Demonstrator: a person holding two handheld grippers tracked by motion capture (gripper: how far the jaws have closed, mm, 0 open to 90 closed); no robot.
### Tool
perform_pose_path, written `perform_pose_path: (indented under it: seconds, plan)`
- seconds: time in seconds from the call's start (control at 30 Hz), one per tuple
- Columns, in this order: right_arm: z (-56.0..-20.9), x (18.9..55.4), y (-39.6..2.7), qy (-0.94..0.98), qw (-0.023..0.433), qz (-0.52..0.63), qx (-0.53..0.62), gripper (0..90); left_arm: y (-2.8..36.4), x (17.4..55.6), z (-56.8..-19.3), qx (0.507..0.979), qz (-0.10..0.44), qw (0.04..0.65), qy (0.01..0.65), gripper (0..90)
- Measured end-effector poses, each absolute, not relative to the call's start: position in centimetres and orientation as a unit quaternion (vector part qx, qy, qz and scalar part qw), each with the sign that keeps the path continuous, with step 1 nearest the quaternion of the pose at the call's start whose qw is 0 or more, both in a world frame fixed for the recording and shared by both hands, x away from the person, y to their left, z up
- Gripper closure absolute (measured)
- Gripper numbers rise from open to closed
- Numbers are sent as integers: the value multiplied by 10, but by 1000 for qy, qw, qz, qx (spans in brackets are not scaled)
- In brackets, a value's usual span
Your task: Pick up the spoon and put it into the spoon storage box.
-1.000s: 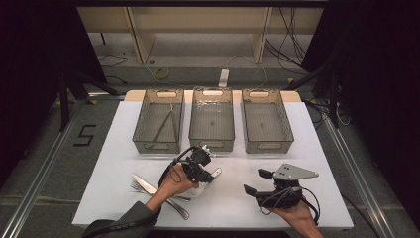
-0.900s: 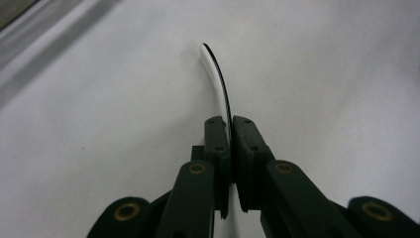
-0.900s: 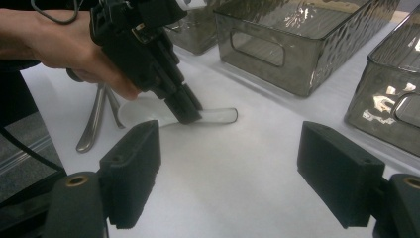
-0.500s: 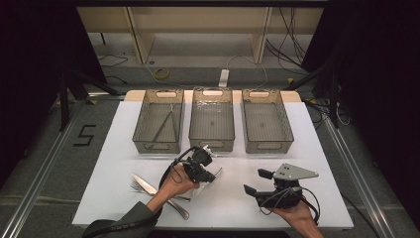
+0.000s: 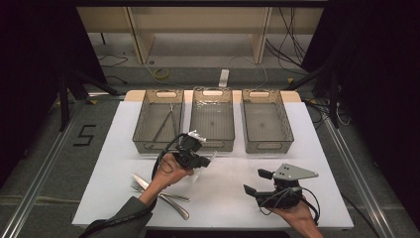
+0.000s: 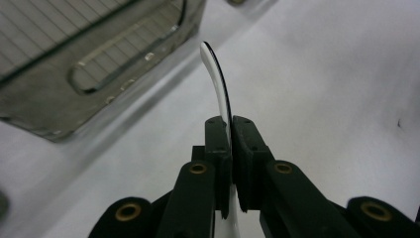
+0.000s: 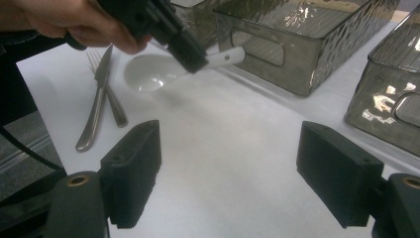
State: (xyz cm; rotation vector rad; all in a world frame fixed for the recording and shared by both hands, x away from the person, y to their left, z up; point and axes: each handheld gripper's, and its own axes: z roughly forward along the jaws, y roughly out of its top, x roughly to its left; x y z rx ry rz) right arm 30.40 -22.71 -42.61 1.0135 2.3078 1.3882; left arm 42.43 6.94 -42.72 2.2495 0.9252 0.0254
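Three grey bins (image 5: 212,121) sit in a row at the far side of the white desk (image 5: 124,163) in the high view. The left one has what looks like a pair of tongs (image 5: 166,121) lying in it, can't really make out more than that. The left tool (image 5: 204,161) is just in front of the middle bin, pinching a white spoon (image 5: 202,167) that's hard to pick out against the desk from up here. A fork (image 5: 148,191) and a knife (image 5: 163,196) lie side by side on the desk near the person's left forearm. Right tool (image 5: 253,182) is over the near right part of the desk, well apart from the left one, jaws spread with nothing in them.

Left gripper view: the jaws are pressed together on the white spoon (image 6: 218,84), gripping it partway along the handle. The handle end curves up and away past the fingertips, toward a bin wall with a slot handle (image 6: 124,62) at upper left. Below is plain white desk.

Right gripper view: its own two jaws stand wide apart at the bottom, only bare desk between them. Farther off you can see the other hand (image 7: 74,22) with the left tool clamped on the spoon (image 7: 153,72). The bowl hangs low over the desk and the handle tip pokes out toward the bins (image 7: 317,44). Fork (image 7: 111,89) and knife (image 7: 96,106) are just beside the spoon's bowl, on the desk, not touching it as far as I can tell.
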Motion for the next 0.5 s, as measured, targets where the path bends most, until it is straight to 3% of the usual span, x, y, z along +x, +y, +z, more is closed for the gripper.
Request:
perform_pose_path:
  seconds: [0.5]
  plan:
    - [-426,304,-228,790,129,485,350,257,99,448,-391,828,43,409,381,855]
